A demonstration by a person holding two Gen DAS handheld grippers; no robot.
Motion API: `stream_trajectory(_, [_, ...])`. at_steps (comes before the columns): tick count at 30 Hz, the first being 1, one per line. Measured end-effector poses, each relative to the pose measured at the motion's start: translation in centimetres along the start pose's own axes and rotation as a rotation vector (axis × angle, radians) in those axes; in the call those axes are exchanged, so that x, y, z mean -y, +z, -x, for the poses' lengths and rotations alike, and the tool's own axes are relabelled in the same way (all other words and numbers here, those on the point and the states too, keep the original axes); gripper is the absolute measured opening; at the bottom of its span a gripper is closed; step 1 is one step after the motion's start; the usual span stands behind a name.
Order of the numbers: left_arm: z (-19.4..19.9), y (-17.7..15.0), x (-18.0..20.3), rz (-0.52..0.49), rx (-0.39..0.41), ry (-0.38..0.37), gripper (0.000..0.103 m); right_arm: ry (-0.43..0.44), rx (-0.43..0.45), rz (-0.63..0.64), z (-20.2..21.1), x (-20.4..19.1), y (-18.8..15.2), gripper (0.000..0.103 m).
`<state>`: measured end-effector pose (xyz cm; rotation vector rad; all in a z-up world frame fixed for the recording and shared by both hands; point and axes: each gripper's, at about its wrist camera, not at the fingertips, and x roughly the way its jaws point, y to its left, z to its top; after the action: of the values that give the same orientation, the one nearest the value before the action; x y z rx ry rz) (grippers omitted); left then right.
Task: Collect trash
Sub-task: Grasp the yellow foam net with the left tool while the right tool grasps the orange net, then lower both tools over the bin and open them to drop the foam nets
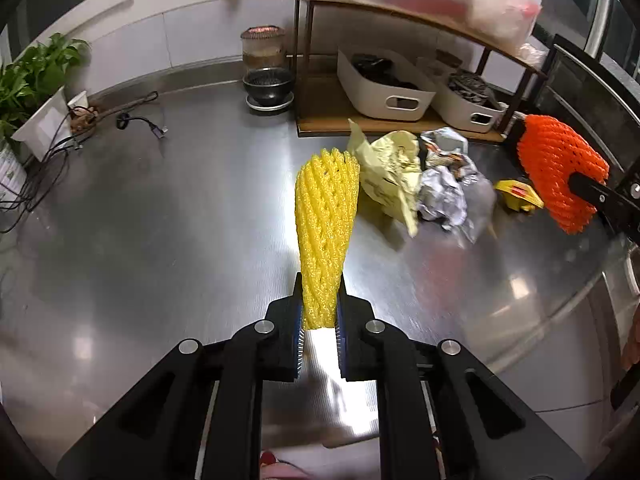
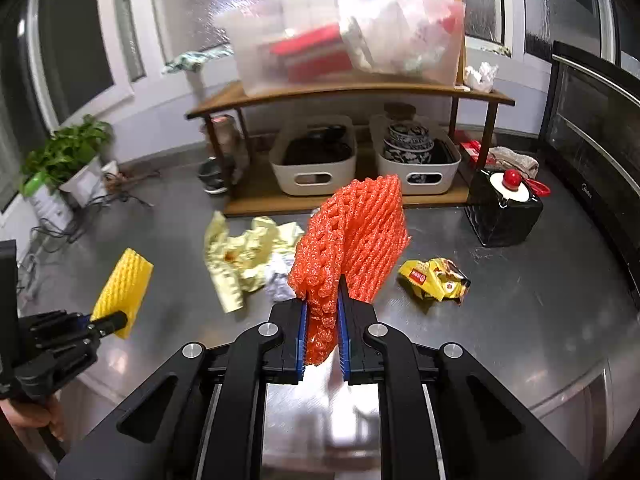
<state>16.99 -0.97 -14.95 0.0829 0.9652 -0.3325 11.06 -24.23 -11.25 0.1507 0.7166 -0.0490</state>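
My left gripper (image 1: 320, 292) is shut on a yellow foam fruit net (image 1: 326, 216), which sticks up above the steel counter. My right gripper (image 2: 322, 304) is shut on an orange foam fruit net (image 2: 352, 236), also lifted off the counter. Each net shows in the other view too: the orange net (image 1: 560, 164) at the right, the yellow net (image 2: 122, 288) at the lower left. On the counter lie crumpled pale yellow paper (image 1: 390, 172) (image 2: 248, 256), crumpled silver foil (image 1: 444, 188) and a yellow snack wrapper (image 2: 434, 278) (image 1: 518, 196).
A wooden shelf (image 2: 352, 90) at the back carries a clear bin on top and two white baskets (image 2: 314, 160) below. A black block (image 2: 506, 214) and a dark oven (image 2: 592, 128) stand right. A potted plant (image 1: 36, 80) and cables (image 1: 36, 168) sit far left.
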Motion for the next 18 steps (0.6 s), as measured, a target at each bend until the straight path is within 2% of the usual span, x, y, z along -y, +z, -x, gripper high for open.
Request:
stream_trajectory(10, [6.7,-5.5,2.3,-0.012,0.013,-0.005,0.011,0.113,-0.062,0.011,6.2,-1.7,-4.5,0.014])
stream_trajectory(18, [9.1,-10.2,3.9,-0.021,-0.013,-0.025,0.012,0.202,-0.163,0.036,8.8,-2.5,-9.5,0.014])
